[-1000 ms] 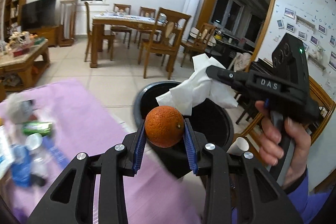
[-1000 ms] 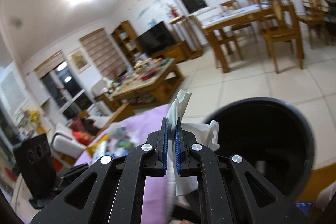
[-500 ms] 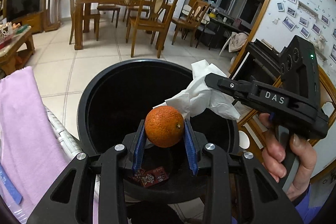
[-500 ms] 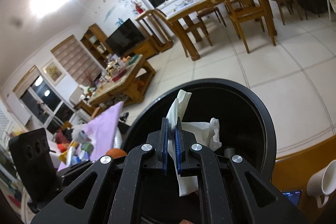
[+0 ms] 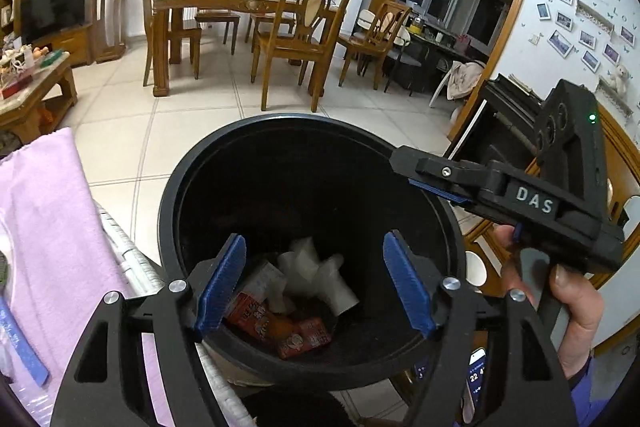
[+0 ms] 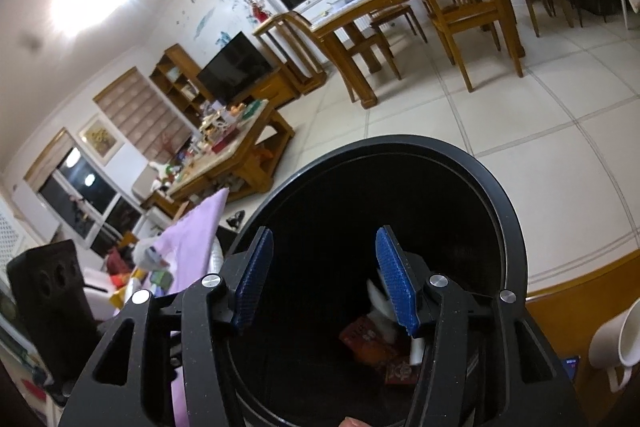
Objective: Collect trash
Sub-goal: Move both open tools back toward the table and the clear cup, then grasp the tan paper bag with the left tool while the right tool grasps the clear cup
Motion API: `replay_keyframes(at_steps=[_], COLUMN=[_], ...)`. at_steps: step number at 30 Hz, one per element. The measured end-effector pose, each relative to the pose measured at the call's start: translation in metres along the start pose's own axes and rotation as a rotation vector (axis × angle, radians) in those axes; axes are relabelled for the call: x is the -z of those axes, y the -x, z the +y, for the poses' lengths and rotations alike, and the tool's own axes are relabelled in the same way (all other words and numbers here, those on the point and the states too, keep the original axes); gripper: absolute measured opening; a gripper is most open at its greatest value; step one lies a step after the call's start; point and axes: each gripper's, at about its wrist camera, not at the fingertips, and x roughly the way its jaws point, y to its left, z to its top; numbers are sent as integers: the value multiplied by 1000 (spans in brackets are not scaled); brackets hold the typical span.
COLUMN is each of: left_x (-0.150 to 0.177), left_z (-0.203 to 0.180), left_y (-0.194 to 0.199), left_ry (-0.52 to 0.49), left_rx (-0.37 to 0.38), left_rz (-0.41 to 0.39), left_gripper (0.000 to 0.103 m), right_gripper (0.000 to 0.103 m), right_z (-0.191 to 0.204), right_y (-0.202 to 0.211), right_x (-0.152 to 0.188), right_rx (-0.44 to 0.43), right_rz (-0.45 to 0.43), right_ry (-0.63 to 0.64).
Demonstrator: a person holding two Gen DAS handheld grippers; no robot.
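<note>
Left edge, left wrist view: purple cloth (image 5: 48,227) over the table. More trash sits on it in the right wrist view, a small jumble (image 6: 154,267) near the cloth's far end; items too blurred to name.

Centre: black bin (image 5: 180,187) on the tiled floor beside the table. Inside, at the bottom: white crumpled tissue (image 5: 316,275), red wrappers (image 5: 276,323), something orange (image 5: 280,329) half buried among them.

Handling, as a judgement: tissue is featherweight and soft, pinch anywhere on a fold. Wrappers light, slick and thin, best taken by an edge. Nothing here looks fragile.

Left gripper (image 5: 314,283) hangs over the near rim, pointing down into the bin, blue pads spread wide, nothing between them.

Right: right gripper (image 5: 436,183) held by a hand (image 5: 568,303), reaching in level over the far-right rim. Its own view shows the fingers wide apart and empty above the bin mouth.
</note>
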Motion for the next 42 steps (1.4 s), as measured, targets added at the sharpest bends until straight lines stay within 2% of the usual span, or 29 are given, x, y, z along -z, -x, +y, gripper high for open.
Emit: replay_keyframes(at_steps=[8, 10, 11, 12, 15, 21, 22, 24, 29, 31, 33, 36, 37, 41, 42], left_x=[13, 19, 23, 26, 38, 71, 78, 94, 130, 138, 146, 152, 152, 157, 157], left_z=[16, 24, 32, 39, 63, 123, 132, 156, 203, 215, 225, 238, 241, 254, 258], left_y=[55, 71, 83, 92, 124, 188, 197, 214, 231, 230, 232, 230, 228, 221, 221], left_ry=[34, 53, 71, 85, 133, 222, 233, 252, 227, 209, 209, 208, 206, 215, 224], left_rx=[-15, -31, -44, -55, -99, -234, -258, -318, -448, -464, -461, -451, -447, -420, -414], left_rz=[-56, -75, -87, -97, -132, -175, -177, -169, -80, -39, -19, 7, 12, 33, 35], left_gripper=[76, 77, 77, 77, 77, 77, 77, 77, 77, 76, 76, 75, 73, 42, 42], right_gripper=[54, 58, 58, 58, 58, 58, 58, 64, 64, 65, 69, 70, 70, 70, 68], right_z=[31, 46, 66, 66, 101, 185, 185, 210, 258, 271, 283, 294, 296, 291, 291], right_y=[5, 2, -3, -3, -12, -42, -42, -54, -78, -87, -99, -112, -115, -121, -122], right_x=[5, 8, 14, 14, 25, 53, 53, 68, 108, 123, 141, 165, 170, 185, 187], right_rx=[-20, -29, -45, -45, -70, -127, -127, -143, -162, -163, -153, -130, -120, -84, -76], right_rz=[3, 12, 25, 25, 49, 124, 124, 165, 267, 304, 348, 397, 411, 443, 447], right_ry=[56, 78, 109, 109, 157, 264, 264, 300, 390, 415, 446, 481, 490, 509, 516])
